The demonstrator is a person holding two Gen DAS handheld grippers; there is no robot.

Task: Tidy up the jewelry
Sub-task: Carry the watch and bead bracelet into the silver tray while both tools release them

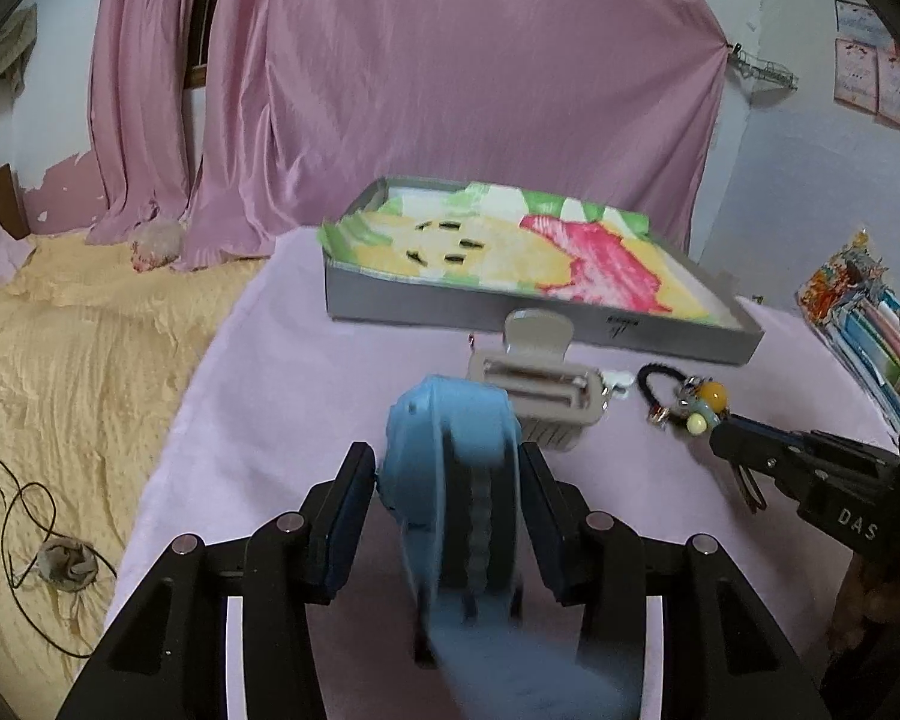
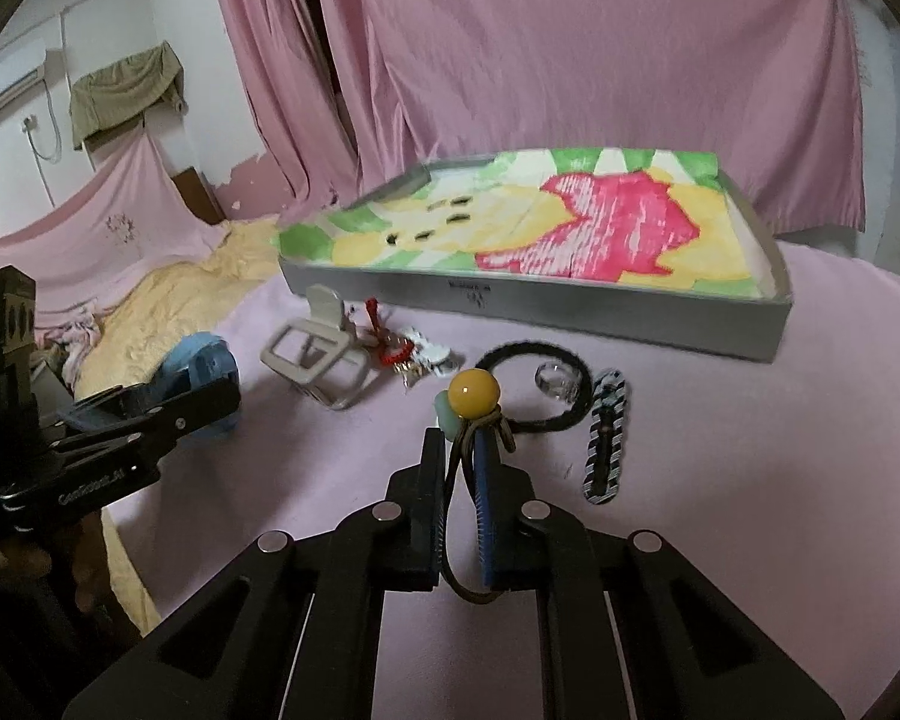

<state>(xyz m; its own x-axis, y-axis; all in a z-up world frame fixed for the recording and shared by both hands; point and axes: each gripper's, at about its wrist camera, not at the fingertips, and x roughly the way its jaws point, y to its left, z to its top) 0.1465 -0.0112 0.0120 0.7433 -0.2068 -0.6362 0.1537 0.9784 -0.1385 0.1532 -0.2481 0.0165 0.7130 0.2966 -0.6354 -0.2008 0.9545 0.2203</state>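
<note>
Left wrist view: the left gripper (image 1: 447, 480) clamps a blue hair clip (image 1: 450, 456), lifted over the pink cloth (image 1: 282, 372) short of the gray tray (image 1: 510, 312). Stiff plastic, it likely suits a firm pinch across its flat sides. Beside it, the right gripper (image 2: 459, 450) pinches a hair tie (image 2: 474, 414) by its thin band below a yellow bead (image 2: 474, 391); soft and light, it may slip. Only the right wrist view shows a striped clip (image 2: 607, 438) and a clear ring (image 2: 555, 382) lying near the tray.

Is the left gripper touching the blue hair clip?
Touching. The left wrist view shows the left gripper with both fingers pressed against the blue hair clip.
</note>
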